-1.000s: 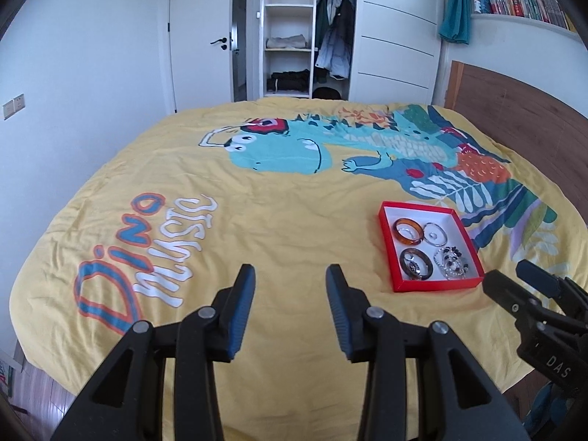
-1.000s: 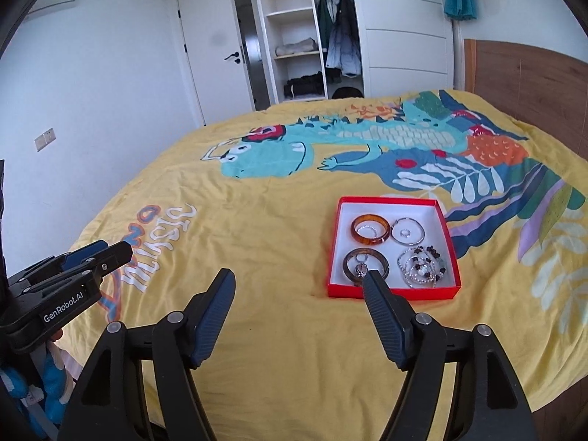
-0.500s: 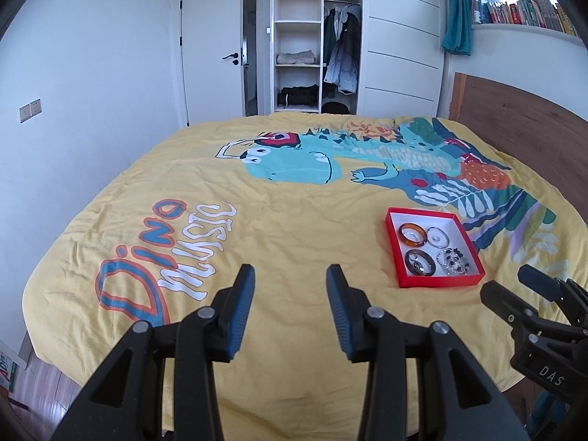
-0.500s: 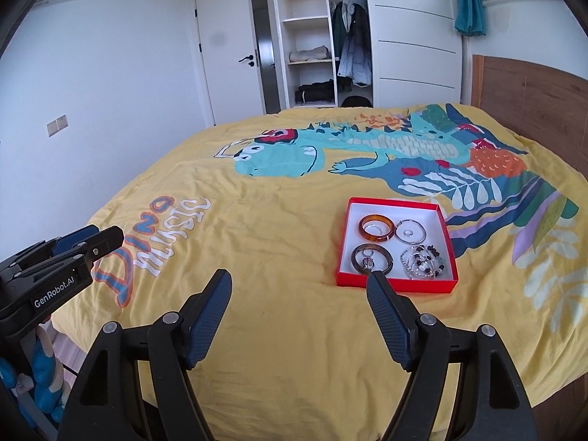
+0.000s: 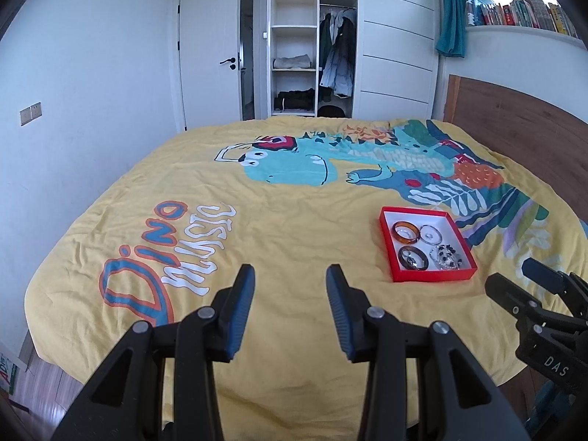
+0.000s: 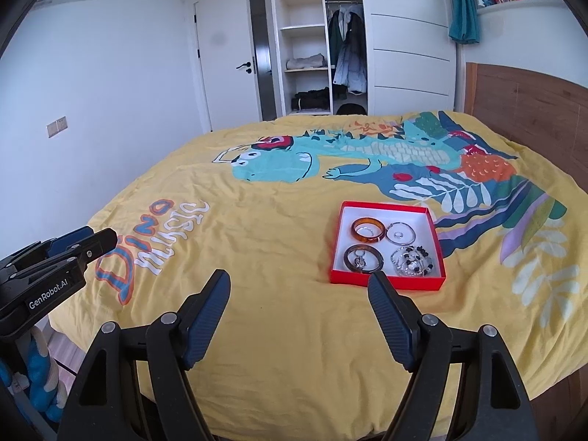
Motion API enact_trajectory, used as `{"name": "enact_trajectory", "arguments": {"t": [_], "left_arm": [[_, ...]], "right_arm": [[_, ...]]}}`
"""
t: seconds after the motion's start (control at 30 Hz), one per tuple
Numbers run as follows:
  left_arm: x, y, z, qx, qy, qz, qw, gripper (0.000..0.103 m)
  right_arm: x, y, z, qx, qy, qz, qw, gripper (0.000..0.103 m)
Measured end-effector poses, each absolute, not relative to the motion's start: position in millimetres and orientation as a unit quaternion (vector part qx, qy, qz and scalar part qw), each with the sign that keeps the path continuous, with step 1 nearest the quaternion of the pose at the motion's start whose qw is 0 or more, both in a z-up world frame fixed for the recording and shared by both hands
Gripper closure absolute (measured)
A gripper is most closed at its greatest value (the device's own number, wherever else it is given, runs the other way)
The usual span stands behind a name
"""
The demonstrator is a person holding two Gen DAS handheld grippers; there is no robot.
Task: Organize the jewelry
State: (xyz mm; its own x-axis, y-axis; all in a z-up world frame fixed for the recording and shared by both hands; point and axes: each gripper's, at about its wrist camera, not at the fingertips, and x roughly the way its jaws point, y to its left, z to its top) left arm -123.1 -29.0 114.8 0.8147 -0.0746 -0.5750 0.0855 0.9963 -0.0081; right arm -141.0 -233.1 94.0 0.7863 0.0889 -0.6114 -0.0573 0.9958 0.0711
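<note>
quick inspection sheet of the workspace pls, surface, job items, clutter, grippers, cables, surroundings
surface: yellow dinosaur-print bedspread, wrinkled, covering the bed
job's things: shallow red cardboard tray with white inside lying flat on the bedspread; in it an amber plastic bangle, a thin silver bangle, a dark bangle with small silver pieces inside it, and a heap of clear and black bead bracelets
clutter: nothing seen on the bedspread outside the tray
grippers: left gripper and right gripper both near the bed's near edge, jaws open, nothing between them
cables: nothing seen
surroundings: open white wardrobe, white door, wooden headboard, bookshelf
</note>
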Motion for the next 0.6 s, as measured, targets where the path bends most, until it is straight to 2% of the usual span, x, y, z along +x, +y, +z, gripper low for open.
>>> {"name": "enact_trajectory", "arguments": {"t": [0.6], "left_arm": [[-137.3, -32.5, 115.3, 0.011, 0.301, -0.062, 0.952, 0.065]], "right_arm": [[-152.7, -235.8, 98.8, 0.021, 0.319, 0.035, 0.947, 0.026]]}}
